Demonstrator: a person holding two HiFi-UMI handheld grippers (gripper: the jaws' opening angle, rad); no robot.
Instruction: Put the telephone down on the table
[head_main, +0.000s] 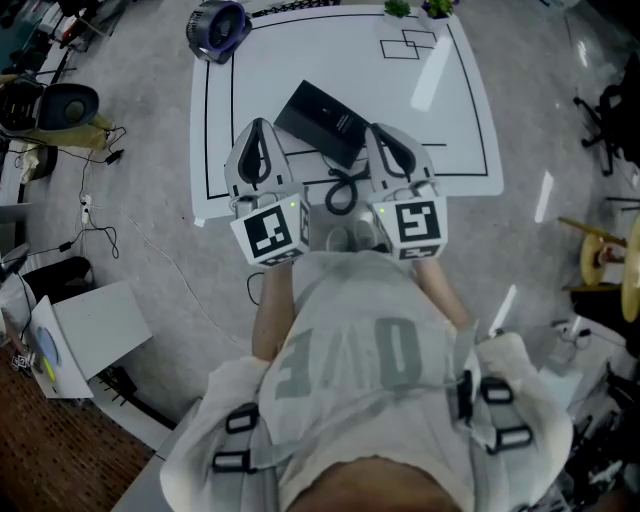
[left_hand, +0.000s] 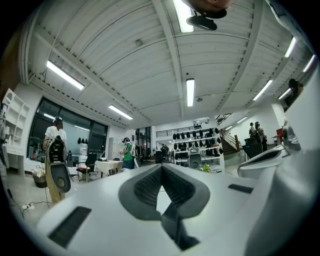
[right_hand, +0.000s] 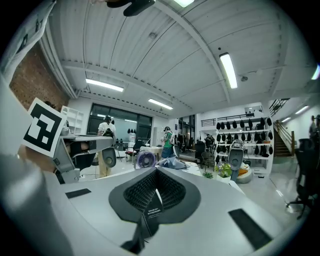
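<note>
Left gripper (head_main: 258, 126) and right gripper (head_main: 384, 131) jaws are closed on nothing; the black telephone (head_main: 322, 120), probably rigid, light and slick, lies on the table (head_main: 455, 120) just beyond their tips, best pinched across its edges.

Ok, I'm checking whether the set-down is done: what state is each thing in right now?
Left claw: shut, nothing visibly held.
Right claw: shut, nothing visibly held.
Telephone: lying flat on the table, apart from both claws.
Cable: looped by the table's near edge.
</note>
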